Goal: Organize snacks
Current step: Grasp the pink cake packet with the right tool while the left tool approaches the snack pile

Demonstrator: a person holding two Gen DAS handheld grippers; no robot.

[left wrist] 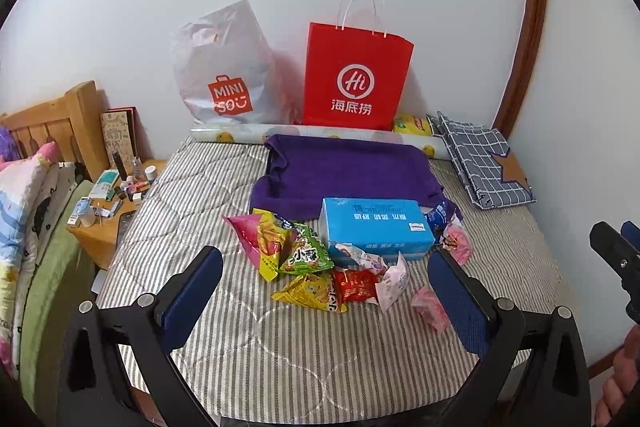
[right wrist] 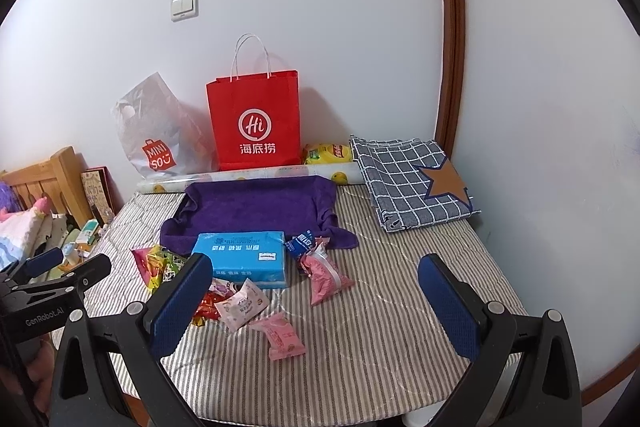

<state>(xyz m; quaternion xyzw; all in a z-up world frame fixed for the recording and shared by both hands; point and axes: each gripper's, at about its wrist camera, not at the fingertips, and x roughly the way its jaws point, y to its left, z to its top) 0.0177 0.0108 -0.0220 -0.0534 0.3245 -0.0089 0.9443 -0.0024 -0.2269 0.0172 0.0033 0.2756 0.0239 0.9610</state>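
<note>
A pile of snack packets lies on the striped mattress (left wrist: 192,195): a pink-yellow bag (left wrist: 260,235), a green bag (left wrist: 306,255), a yellow packet (left wrist: 312,291), a red packet (left wrist: 356,285) and small pink packets (left wrist: 430,307) (right wrist: 282,335). A blue tissue box (left wrist: 376,227) (right wrist: 244,253) sits behind them on a purple towel (left wrist: 344,167) (right wrist: 260,207). My left gripper (left wrist: 326,291) is open and empty above the pile's near side. My right gripper (right wrist: 316,301) is open and empty, to the right of the pile.
A red paper bag (left wrist: 356,79) (right wrist: 256,123) and a white Miniso bag (left wrist: 222,75) (right wrist: 156,135) stand against the wall. A folded checked cloth (left wrist: 480,163) (right wrist: 412,183) lies at the back right. A cluttered wooden bedside table (left wrist: 108,211) stands left.
</note>
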